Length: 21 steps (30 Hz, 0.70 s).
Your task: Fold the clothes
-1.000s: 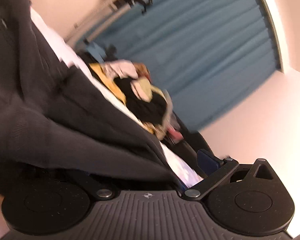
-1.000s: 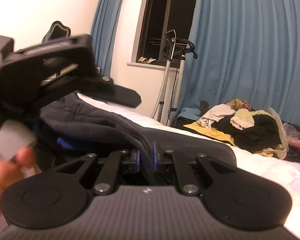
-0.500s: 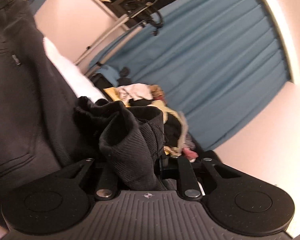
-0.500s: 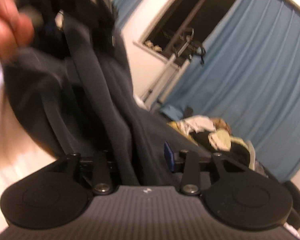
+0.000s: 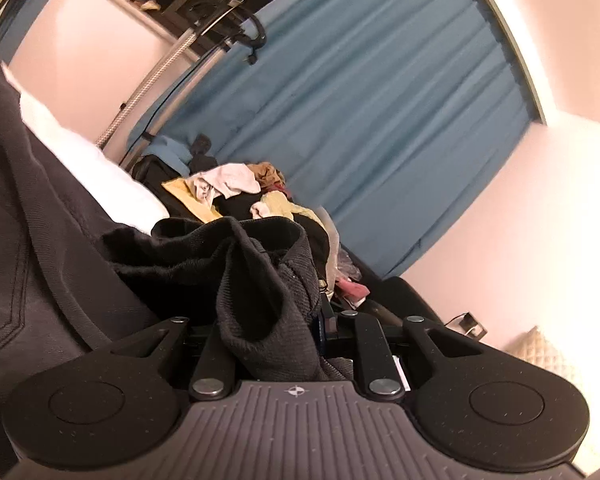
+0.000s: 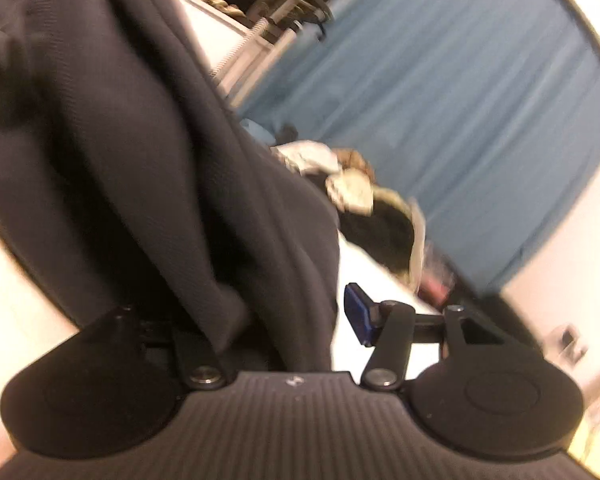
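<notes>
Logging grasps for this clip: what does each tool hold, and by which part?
Left tool: shut on a bunched ribbed edge of the dark garment. Right tool: jaws just opening, cloth lies between them unpinched; nothing held.

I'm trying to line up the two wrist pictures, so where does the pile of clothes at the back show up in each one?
Left wrist: the pile is just left of centre, above the dark garment bunched in the left gripper.
Right wrist: the pile is right of centre, blurred, beside the hanging garment.
Shared landmark: the blue curtain behind the pile.
</notes>
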{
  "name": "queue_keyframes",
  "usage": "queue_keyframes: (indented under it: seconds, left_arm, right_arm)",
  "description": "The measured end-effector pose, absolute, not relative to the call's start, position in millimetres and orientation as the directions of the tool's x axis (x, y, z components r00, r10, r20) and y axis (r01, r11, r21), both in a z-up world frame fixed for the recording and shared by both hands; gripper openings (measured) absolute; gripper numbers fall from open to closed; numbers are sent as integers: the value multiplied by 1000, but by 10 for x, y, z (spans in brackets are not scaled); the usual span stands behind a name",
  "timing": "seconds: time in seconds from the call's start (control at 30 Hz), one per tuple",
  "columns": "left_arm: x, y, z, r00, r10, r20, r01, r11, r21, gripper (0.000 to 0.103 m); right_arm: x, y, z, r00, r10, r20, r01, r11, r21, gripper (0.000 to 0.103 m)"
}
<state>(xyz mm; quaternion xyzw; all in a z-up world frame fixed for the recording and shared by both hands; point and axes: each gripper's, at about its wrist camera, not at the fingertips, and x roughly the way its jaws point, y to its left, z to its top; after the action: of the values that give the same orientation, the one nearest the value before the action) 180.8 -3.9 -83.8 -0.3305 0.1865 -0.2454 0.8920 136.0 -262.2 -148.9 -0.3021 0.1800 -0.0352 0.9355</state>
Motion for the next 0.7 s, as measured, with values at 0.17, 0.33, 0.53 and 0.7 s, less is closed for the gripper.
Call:
queue_keyframes:
  seconds: [0.17, 0.33, 0.53, 0.7]
  left_arm:
    - [1858, -66, -807, 801, -577, -160, 330, 647, -687, 21]
    - [1834, -213, -829, 765, -615, -190, 395, 681, -616, 24]
    - [1878, -426, -1117, 782, -511, -357, 331, 825, -458, 25]
    - [1854, -340, -1086, 761, -533, -371, 332, 811, -482, 35]
  right_arm:
    - [1340, -2929, -1330, 945, -228, -235, 87, 866, -492, 65]
    - [1407, -3318, -1301, 913, -276, -301, 170, 927, -333, 75]
    - [1498, -3406, -1375, 863, -237, -446, 146, 962, -229, 74]
    - [1217, -3394, -1167, 874, -93, -476, 98, 995, -15, 75]
